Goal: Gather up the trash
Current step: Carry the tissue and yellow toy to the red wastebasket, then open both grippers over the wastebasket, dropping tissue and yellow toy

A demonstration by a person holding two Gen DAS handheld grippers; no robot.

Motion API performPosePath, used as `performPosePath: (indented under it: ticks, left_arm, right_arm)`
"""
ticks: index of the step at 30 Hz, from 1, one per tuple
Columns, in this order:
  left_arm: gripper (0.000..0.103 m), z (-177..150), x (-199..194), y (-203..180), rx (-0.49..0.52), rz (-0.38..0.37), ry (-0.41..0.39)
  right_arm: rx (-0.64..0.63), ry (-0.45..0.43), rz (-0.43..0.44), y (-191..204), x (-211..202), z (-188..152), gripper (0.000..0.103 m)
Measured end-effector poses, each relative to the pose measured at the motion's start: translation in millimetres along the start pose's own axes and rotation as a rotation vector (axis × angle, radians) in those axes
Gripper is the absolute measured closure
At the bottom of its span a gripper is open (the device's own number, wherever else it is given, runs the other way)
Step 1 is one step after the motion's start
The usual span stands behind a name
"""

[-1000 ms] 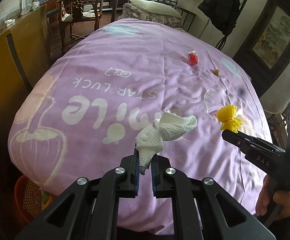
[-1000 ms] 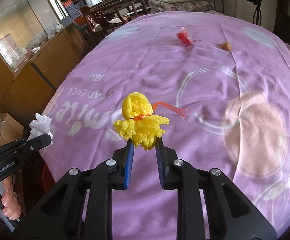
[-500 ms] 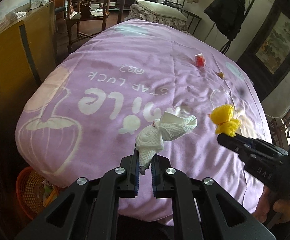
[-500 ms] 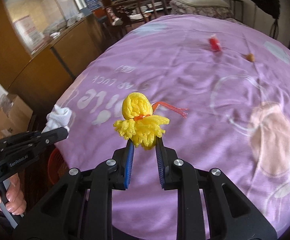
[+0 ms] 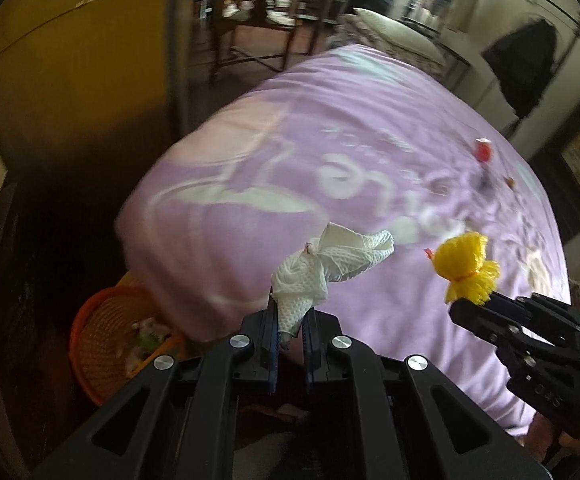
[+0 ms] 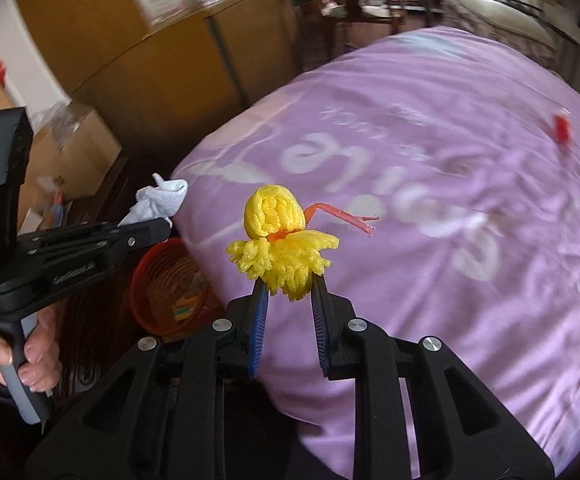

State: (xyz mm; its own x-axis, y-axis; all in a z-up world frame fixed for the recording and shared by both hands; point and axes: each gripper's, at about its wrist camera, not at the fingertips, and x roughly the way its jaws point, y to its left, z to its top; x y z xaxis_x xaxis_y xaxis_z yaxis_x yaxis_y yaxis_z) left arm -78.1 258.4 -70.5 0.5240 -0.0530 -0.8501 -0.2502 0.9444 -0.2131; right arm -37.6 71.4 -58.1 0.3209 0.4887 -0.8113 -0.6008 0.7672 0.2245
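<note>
Tissue [image 5: 321,268] pinched in left hand-held gripper [image 5: 290,316], prob. above basket [image 5: 102,344].

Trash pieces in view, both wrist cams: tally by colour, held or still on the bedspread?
White: 1, crumpled tissue, in left hand-held gripper
Yellow: 1, foam net, in right hand-held gripper
Red: 1, small wrapper, on purple bedspread
Brown: 1, small bit, on bedspread
Total: 4

A lived-in home bedroom: a bed under a lilac quilt [image 5: 369,208] printed with white lettering, a pillow [image 5: 393,36] at its far end, wooden chairs [image 5: 258,32] beyond, a yellow wooden cabinet [image 5: 70,80] alongside, a dark coat [image 5: 525,68] hanging on the wall, and an orange wicker basket [image 5: 102,344] on the floor.
</note>
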Motion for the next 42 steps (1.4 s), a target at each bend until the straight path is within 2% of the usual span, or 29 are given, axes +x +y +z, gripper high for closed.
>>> performPosePath:
  ticks: [10,20,31,38,39,40,41,42]
  left_arm:
    - [0.093,-20.0,-2.3,105.7,-0.19,0.09,0.017]
    - [0.092,-52.3,22.1,186.1,-0.334,0.131,0.105]
    - [0.091,-71.4,47.1,234.6,-0.418,0.16,0.172]
    - [0.09,-79.3,55.0,244.9,-0.45,0.172,0.196]
    - [0.084,-79.9,56.2,246.2,-0.453,0.176,0.203]
    - [0.066,-80.4,57.2,246.5,-0.457,0.18,0.21]
    - [0.044,-80.9,58.2,248.7,-0.469,0.191,0.221]
    - [0.038,-81.0,58.6,251.7,-0.488,0.204,0.226]
  right_arm:
    - [-0.184,0.109,0.099,90.8,52.1,16.4,0.08]
    - [-0.354,0.246,0.143,168.4,111.5,16.5,0.08]
    - [-0.433,0.361,0.178,215.1,164.1,17.2,0.077]
    - [-0.434,0.395,0.199,218.5,178.7,18.8,0.077]
    - [-0.43,0.393,0.205,217.2,178.5,19.7,0.077]
    - [-0.426,0.396,0.201,220.9,182.1,21.6,0.072]
    - [-0.419,0.406,0.197,221.5,184.7,22.5,0.066]
    - [-0.419,0.406,0.193,221.4,185.5,23.1,0.063]
